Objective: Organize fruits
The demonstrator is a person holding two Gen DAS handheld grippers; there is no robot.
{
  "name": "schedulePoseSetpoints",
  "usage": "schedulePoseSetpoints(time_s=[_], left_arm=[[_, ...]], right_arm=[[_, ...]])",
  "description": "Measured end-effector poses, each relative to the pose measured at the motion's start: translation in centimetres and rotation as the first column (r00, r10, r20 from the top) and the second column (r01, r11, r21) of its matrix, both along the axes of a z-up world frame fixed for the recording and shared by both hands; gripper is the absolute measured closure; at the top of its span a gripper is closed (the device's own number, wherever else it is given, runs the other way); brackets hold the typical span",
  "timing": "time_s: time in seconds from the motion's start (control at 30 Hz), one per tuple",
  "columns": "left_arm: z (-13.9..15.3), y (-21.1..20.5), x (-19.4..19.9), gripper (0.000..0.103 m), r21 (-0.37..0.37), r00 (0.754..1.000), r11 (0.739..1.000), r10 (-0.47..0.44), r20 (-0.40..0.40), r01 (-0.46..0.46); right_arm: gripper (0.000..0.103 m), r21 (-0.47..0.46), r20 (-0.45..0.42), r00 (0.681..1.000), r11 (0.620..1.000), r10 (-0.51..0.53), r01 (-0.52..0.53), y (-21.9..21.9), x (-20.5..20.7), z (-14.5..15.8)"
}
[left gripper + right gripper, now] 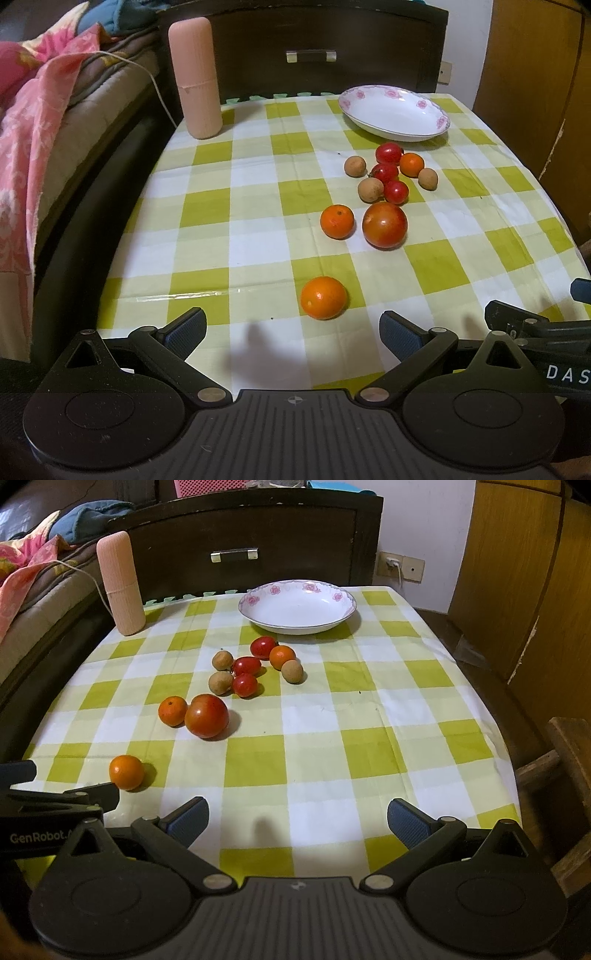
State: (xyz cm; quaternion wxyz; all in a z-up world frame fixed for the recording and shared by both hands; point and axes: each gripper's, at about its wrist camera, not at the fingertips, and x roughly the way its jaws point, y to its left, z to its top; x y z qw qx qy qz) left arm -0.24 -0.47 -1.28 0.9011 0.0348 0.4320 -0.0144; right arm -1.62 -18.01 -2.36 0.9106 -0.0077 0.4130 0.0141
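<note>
A: Where was the fruit?
B: Scattered on the checked table (369,709): a nearest orange (324,297), a large tomato (206,715) touching another orange (172,711), then small tomatoes and brown longans clustered before an empty flowered plate (347,607).

A: And around it?
B: A pink bottle (120,585) stood far left, a bed beside it. Left gripper (293,332) and right gripper (297,821) both gaped wide, holding nothing.

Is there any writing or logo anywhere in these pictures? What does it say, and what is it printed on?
"DAS", cut off at the picture's edge: white letters on the black body of the right gripper, seen from the left wrist.
"GenRobot.", cut off behind the near gripper: grey letters on the body of the left gripper, seen from the right wrist.
No other readable text.
</note>
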Motion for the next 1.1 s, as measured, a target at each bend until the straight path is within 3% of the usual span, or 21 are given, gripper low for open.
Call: schedulePoseSetpoints(time_s=[0.17,0.43,0.63,0.77,0.97,1.1], left_arm=[[-0.2,-0.6,-0.2,0.001,0.022,0.999,0.999,-0.036,0.003,0.036],[-1.3,-2.0,1.0,0.004,0.117,0.996,0.990,-0.084,0.011,0.082],[-2.3,-0.9,3.3,0.018,0.030,0.998,0.999,-0.037,-0.049,0.038],[-3.0,-1.5,3.9,0.026,0.020,0.996,0.998,-0.057,-0.073,0.059],[-3.7,-1.5,4.5,0.037,-0.001,0.994,0.998,-0.062,-0.090,0.062],[-3.8,-1.3,4.6,0.037,-0.012,0.995,0.999,-0.053,-0.083,0.052]], right_arm=[[0.001,0.024,-0.015,1.000,1.000,-0.005,0.005,-0.7,0.2,0.1],[0.001,0.075,-0.033,0.999,0.997,-0.004,0.007,-1.5,1.0,0.2],[0.001,0.097,-0.040,0.999,0.995,0.000,0.004,-1.8,2.2,0.3],[0.003,0.105,-0.057,0.998,0.994,0.017,-0.011,-1.6,2.7,0.0],[0.015,0.122,-0.087,0.995,0.992,0.049,-0.038,-1.3,3.7,-0.5],[0.024,0.131,-0.096,0.993,0.990,0.069,-0.056,-1.0,4.1,-0.7]])
